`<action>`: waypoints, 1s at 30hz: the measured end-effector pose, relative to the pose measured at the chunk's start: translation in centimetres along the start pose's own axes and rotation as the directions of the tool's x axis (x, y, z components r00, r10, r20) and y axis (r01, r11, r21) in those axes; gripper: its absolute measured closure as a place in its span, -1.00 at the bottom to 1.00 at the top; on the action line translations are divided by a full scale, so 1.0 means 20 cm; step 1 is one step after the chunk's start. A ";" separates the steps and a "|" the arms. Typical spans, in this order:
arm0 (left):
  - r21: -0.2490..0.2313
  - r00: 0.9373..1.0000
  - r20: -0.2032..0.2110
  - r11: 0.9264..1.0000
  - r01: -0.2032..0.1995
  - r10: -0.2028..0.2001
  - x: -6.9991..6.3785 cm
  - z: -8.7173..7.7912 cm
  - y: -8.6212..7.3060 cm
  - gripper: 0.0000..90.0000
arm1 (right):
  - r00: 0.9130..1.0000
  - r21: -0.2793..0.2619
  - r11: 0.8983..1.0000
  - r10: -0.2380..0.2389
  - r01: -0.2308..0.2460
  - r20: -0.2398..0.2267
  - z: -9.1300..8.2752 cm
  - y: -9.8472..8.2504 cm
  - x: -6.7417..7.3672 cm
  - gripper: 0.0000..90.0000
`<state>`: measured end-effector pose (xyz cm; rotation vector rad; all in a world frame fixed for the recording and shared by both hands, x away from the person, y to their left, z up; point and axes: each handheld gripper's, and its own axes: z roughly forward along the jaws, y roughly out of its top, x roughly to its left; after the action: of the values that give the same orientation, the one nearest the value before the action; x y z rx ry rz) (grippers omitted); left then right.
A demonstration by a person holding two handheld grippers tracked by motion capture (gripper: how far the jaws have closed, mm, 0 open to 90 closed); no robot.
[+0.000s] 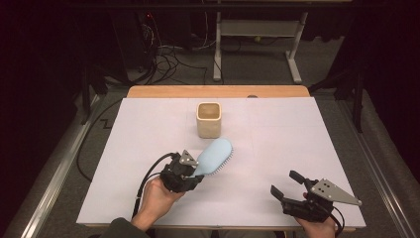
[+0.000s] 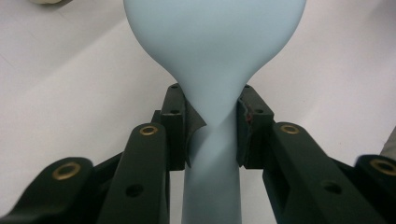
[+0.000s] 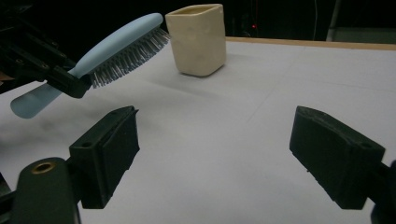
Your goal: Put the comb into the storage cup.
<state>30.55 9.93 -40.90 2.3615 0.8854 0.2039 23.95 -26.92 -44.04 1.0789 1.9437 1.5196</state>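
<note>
Right now your right gripper (image 1: 286,182) sits closest to you, near the front right corner of the worktop (image 1: 297,134), with its jaws spread wide and nothing between them; bare white surface lies ahead of it. Over toward the front left, your left gripper (image 1: 194,169) is pinching the light blue hairbrush (image 1: 214,156) at the narrow neck where the handle meets the head, pads pressed on both sides, and the brush is lifted off the worktop, head angled up and away from you with the bristles turned downward and to the right. Beyond the brush head, well toward the middle and closer to the far edge, the cream square cup (image 1: 208,119) stands upright with its mouth open, apart from the brush. By the look of it, you are mid-carry, bringing the brush toward that cup. Next you would likely need to swing the brush upright over the opening and lower it inside; watch that the wide head or handle clears the rim, since a nudge could tip the cup.
</note>
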 end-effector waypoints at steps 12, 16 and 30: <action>-0.015 1.000 -0.002 1.000 0.001 -0.001 -0.01 0.00 0.02 0.54 | 0.995 0.005 0.999 0.039 -0.039 -0.087 0.09 0.04 0.07 -0.65; -0.016 1.000 -0.002 1.000 -0.002 0.002 -0.01 -0.01 0.02 0.54 | 0.993 0.012 0.998 0.059 -0.058 -0.107 0.13 0.05 0.08 -0.65; -0.027 1.000 -0.012 1.000 -0.013 0.013 -0.04 0.00 0.04 0.54 | 0.980 0.049 0.995 0.096 -0.089 -0.173 0.26 0.10 0.15 -0.66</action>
<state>30.46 8.98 -40.49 2.3436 0.8677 0.2337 26.60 -21.31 -43.35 1.0998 2.0757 1.6816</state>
